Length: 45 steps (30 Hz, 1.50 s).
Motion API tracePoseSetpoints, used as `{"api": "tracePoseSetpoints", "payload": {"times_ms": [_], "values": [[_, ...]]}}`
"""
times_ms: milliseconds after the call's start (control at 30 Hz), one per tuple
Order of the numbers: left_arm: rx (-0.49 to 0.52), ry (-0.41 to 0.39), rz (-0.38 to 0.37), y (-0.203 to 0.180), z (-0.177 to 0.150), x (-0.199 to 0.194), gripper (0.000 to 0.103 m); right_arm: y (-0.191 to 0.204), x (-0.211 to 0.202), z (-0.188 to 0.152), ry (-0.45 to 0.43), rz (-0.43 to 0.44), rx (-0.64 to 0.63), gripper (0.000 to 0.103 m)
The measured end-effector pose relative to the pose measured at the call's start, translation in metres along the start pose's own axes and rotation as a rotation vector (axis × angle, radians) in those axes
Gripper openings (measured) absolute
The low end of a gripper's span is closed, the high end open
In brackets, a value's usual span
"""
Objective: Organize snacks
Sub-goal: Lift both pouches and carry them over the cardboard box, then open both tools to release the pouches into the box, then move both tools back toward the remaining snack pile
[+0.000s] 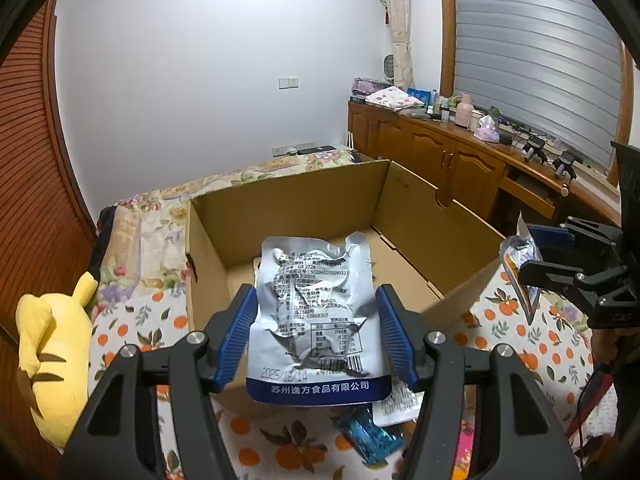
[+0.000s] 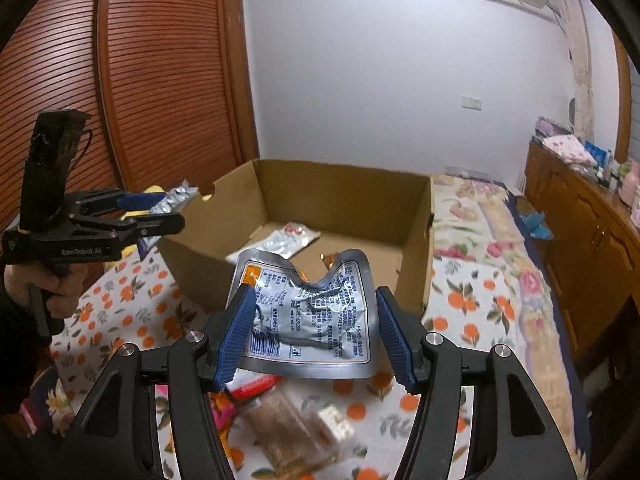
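My left gripper (image 1: 316, 332) is shut on a silver foil snack pouch with a blue bottom band (image 1: 316, 320), held above the near edge of an open cardboard box (image 1: 420, 216). My right gripper (image 2: 316, 332) is shut on a crumpled silver pouch with orange print (image 2: 312, 312), held just before the same box (image 2: 344, 192). The box holds a silver packet (image 2: 280, 242) on its floor. The left gripper shows at the left of the right wrist view (image 2: 156, 212), the right gripper at the right of the left wrist view (image 1: 532, 256).
Loose snacks lie on the orange-patterned bedspread below the grippers: a blue packet (image 1: 368, 436), a brown packet (image 2: 288, 428), a red one (image 2: 256, 386). A yellow plush toy (image 1: 52, 356) lies left. A wooden cabinet (image 1: 448, 152) runs along the right wall.
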<state>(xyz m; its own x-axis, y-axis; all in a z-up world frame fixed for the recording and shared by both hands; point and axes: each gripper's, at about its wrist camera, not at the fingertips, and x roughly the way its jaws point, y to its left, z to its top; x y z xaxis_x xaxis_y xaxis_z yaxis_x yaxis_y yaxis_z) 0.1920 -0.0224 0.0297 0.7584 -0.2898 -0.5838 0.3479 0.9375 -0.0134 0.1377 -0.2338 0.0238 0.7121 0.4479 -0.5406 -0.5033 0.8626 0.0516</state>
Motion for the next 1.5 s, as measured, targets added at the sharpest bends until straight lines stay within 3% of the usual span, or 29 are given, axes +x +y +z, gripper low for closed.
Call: {"api": "tracePoseSetpoints", "payload": {"times_ms": [367, 433, 500, 600, 1133, 1500], "values": [[-0.01, 0.022, 0.004, 0.014, 0.016, 0.033, 0.061, -0.006, 0.031, 0.029, -0.008, 0.014, -0.032, 0.062], [-0.009, 0.025, 0.006, 0.014, 0.018, 0.038, 0.061, -0.008, 0.038, 0.033, -0.004, 0.014, -0.034, 0.045], [-0.008, 0.031, 0.01, 0.016, 0.017, 0.043, 0.061, -0.009, 0.047, 0.037, 0.0, 0.014, -0.03, 0.044], [-0.007, 0.046, 0.013, 0.016, 0.018, 0.051, 0.061, -0.011, 0.063, 0.04, 0.025, 0.028, -0.03, 0.026], [-0.022, 0.063, 0.034, 0.016, 0.021, 0.061, 0.065, -0.013, 0.071, 0.035, 0.046, 0.036, -0.023, 0.03], [-0.011, 0.013, 0.019, 0.005, 0.011, 0.02, 0.073, -0.005, 0.04, 0.028, 0.032, 0.038, -0.021, 0.035]]}}
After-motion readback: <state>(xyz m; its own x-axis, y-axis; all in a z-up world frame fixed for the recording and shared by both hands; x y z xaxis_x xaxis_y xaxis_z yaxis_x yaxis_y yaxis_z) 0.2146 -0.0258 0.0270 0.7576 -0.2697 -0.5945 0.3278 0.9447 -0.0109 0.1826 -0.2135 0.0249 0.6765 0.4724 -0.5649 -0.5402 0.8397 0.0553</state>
